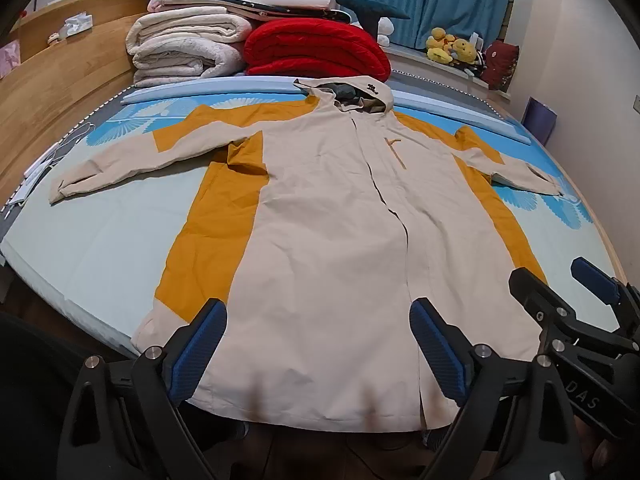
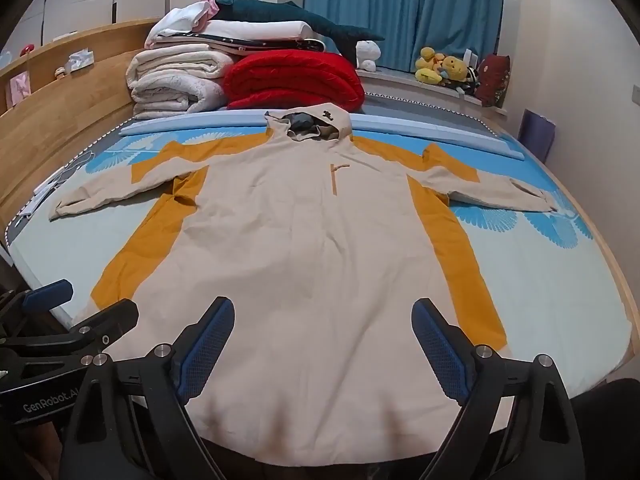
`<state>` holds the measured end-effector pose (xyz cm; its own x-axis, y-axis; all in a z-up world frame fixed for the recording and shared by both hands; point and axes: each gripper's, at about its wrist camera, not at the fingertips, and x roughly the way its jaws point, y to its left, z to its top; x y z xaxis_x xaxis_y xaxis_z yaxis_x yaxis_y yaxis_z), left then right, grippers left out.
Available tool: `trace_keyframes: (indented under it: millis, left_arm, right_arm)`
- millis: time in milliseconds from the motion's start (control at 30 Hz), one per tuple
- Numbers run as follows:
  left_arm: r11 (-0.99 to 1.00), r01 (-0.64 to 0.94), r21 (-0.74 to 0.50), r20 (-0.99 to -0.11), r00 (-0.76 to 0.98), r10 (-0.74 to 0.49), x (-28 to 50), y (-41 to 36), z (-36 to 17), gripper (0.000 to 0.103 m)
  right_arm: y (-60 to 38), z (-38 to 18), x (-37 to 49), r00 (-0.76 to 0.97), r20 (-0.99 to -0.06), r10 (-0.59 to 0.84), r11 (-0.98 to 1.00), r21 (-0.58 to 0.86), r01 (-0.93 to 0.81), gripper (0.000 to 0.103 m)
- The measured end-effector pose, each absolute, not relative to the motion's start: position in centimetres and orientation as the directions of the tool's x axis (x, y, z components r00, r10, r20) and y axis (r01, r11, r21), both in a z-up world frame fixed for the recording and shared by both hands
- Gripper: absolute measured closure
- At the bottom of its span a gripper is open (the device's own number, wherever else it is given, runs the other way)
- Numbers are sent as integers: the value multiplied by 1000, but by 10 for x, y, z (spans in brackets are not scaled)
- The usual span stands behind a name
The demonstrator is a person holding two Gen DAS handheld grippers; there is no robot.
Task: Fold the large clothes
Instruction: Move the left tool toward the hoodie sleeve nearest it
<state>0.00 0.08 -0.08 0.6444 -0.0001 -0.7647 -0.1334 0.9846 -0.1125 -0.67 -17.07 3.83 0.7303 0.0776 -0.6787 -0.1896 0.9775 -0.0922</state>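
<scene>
One jacket (image 1: 332,216), cream with mustard side panels, lies spread face up along the middle of the bed (image 1: 100,236), hood toward the headboard end, hem hanging slightly over the near edge. Its two sleeves reach out toward the left and right edges. The left gripper (image 1: 318,354) and right gripper (image 2: 322,354) both hover over the hem with jaws wide apart, holding nothing. The shell looks light, limp and probably a bit slick, so it should drape and slide; cuffs, shoulders and hem corners seem the best holds. Two grippers, one hood, two sleeves.
</scene>
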Motion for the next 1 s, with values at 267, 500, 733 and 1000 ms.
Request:
trace_keyframes:
  millis: [267, 500, 733, 1000]
  left_arm:
    - [985, -131, -114, -765, 644, -4, 0, 3, -1, 14]
    - [985, -133, -112, -761, 648, 2, -4, 11, -5, 15]
    - [984, -138, -113, -758, 652, 5, 2, 9, 7, 15]
    - [983, -141, -121, -753, 659, 2, 7, 3, 6, 17]
  right_arm:
    - [-156, 32, -12, 739, -670, 75, 976, -101, -191, 12]
    - [-156, 31, -10, 741, -668, 75, 977, -100, -189, 12]
    - [-153, 28, -9, 752, -655, 73, 979, -98, -181, 12]
    - [-154, 29, -3, 747, -660, 74, 980, -89, -176, 12]
